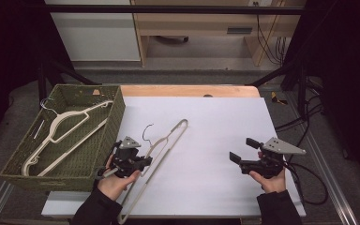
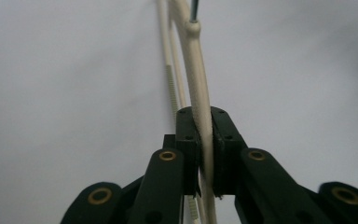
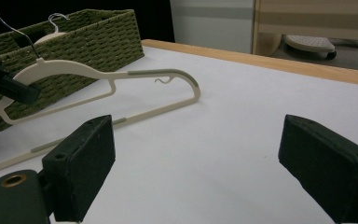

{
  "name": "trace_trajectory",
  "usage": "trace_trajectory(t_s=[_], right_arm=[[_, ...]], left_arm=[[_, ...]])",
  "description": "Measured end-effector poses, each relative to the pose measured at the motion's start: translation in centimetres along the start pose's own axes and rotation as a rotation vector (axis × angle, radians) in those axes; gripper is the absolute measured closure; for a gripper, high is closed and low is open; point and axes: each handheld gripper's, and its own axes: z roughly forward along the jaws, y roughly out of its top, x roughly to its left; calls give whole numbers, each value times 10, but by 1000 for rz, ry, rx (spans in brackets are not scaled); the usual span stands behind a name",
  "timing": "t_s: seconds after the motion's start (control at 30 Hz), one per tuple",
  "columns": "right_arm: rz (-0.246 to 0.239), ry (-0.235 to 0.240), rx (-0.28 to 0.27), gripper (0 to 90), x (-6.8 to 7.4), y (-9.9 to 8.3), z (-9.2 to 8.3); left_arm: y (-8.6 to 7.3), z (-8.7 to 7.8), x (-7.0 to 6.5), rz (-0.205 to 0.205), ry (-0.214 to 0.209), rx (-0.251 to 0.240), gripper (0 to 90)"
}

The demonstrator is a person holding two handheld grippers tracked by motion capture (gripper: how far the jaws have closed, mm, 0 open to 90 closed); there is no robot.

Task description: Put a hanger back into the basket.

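Observation:
A cream plastic hanger (image 1: 168, 138) with a metal hook lies at an angle on the white table sheet (image 1: 215, 117), just right of the basket. My left gripper (image 1: 146, 161) is shut on one of its arms. In the left gripper view the pads clamp the cream bar (image 2: 196, 70) between them (image 2: 206, 126). My right gripper (image 1: 243, 150) sits apart at the right of the sheet, open, with nothing between its fingers. In the right gripper view its jaws (image 3: 196, 158) stand wide, facing the hanger (image 3: 121, 74), which is raised at the end held by the left gripper (image 3: 9, 86).
A green woven basket (image 1: 117, 117) stands at the left of the table, with more cream hangers (image 1: 61, 129) inside. It also appears in the right gripper view (image 3: 74, 32). The table's wooden far edge (image 1: 187, 90) borders the sheet. Cables trail at the right.

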Motion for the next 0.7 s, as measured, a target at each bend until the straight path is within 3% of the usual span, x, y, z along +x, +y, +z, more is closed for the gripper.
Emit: trace_trajectory(t_s=[0.03, 0.1, 0.23, 0.5, 0.7], right_arm=[[1, -2, -2, 110, 0, 0, 0], [-3, -4, -4, 107, 0, 0, -1], [-7, -5, -4, 100, -1, 1, -3], [4, -19, -33, 61, -3, 3, -10], [15, -45, -52, 46, -4, 4, -14]], left_arm=[[0, -1, 0, 4, 4, -2, 854], [1, -4, 1, -4, -31, -10, 855], [5, -14, -4, 31, -22, -30, 856], [28, -56, -5, 105, -57, -104, 856], [49, -93, 6, 149, -65, -174, 856]])
